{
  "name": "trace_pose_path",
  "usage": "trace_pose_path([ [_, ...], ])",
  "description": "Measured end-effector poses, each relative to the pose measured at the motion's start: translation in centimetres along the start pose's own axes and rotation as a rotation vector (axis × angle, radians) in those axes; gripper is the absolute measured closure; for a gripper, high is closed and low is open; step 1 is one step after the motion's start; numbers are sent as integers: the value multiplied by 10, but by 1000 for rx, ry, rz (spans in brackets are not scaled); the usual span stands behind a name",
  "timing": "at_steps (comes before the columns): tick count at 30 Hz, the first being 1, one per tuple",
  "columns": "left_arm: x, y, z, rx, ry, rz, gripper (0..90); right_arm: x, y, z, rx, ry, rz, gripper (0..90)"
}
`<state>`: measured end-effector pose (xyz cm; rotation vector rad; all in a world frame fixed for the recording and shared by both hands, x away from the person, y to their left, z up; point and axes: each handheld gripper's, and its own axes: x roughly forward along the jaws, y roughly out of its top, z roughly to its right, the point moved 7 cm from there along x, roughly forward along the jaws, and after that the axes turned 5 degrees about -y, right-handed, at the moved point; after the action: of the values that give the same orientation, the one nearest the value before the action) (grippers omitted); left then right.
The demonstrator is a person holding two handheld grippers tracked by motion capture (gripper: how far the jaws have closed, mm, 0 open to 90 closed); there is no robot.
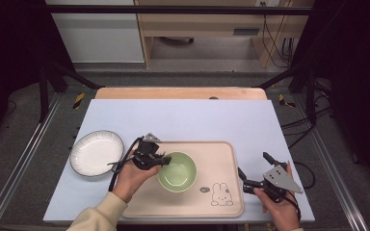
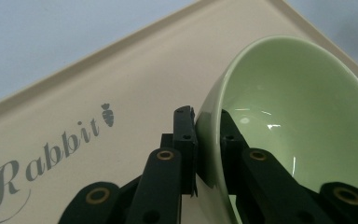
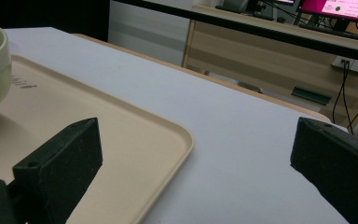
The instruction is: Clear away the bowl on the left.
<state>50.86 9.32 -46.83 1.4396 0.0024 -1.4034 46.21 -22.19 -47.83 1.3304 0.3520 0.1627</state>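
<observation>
A pale blue table top [image 1: 183, 115] fills the middle of the high view, with a wooden edge along its far side; on it, lower centre of the frame, lies a cream tray [image 1: 221, 163] printed with a small rabbit figure [image 1: 221, 194] near its lower right corner; in the left gripper view the tray [image 2: 121, 93] carries the grey word "Rabbit" [image 2: 46, 158] at lower left; left of the tray in the high view sits a white plate [image 1: 96, 153] with a dark rim, directly on the table and apart from the tray; the green bowl [image 1: 177, 172] stands inside the tray, left of its centre; the left gripper [image 1: 160, 161], at the bowl's left rim, is clamped on that rim, and its own view shows one jaw outside the bowl [image 2: 284, 116] wall and one inside, pressed close on it; the right gripper [image 1: 253, 169] rests at the lower right of the high view, just off the tray's right edge, its jaws spread wide with nothing between them; its own view shows the tray corner [image 3: 168, 135] and bare table between the jaws
</observation>
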Motion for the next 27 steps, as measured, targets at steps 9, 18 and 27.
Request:
trace_pose_path([
  [9,6,-5,-3,-24,-27,-3,820,0,0,0,0,0,-1,23],
  [18,9,-9,-8,-45,-28,-9,820,0,0,-1,2,1,-3,24],
  [27,12,-14,-13,-84,-51,-10,820,0,0,0,4,1,-4,25],
])
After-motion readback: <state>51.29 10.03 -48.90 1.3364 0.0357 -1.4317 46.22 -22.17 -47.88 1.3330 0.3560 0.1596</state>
